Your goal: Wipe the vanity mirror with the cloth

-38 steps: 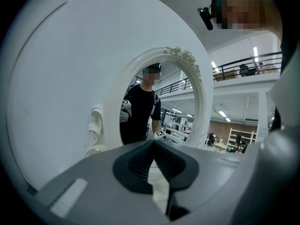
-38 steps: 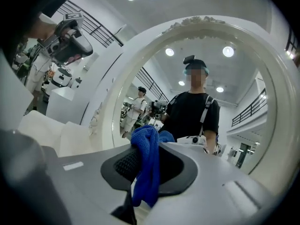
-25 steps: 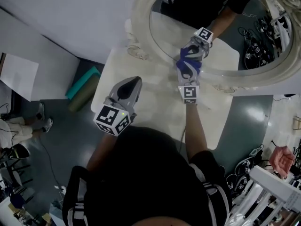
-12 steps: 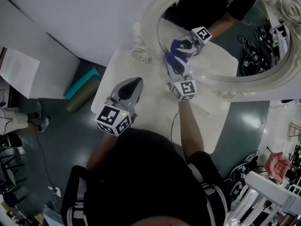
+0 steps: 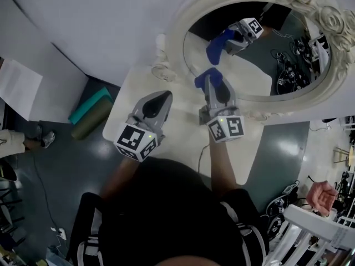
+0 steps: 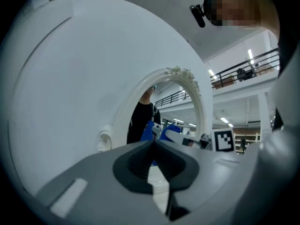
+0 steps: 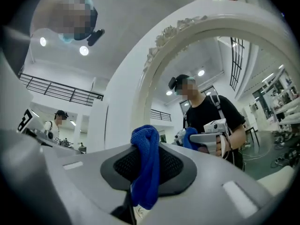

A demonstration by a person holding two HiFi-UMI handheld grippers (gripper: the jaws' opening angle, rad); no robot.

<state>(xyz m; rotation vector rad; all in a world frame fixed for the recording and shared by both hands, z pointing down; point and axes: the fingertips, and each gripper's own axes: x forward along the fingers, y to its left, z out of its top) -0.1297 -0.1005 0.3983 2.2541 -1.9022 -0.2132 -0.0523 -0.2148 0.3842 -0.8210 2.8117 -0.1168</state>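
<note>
Right hand-held gripper point(image 5: 212, 85) clamps cloth point(image 5: 207, 74) near vanity mirror point(image 5: 176, 35) | left hand-held gripper point(image 5: 161, 96) closed, empty | wiping looks unfinished

The cream table point(image 5: 252, 143) bears the oval vanity mirror point(image 5: 260, 65) in its ornate white frame, upright along its far edge.

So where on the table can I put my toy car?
Bare white tabletop shows between the left gripper and the right gripper, and right of the right gripper toward the table's edge. It is crowded at the back, where the blue cloth in the right jaws is by the oval white-framed mirror.
</note>
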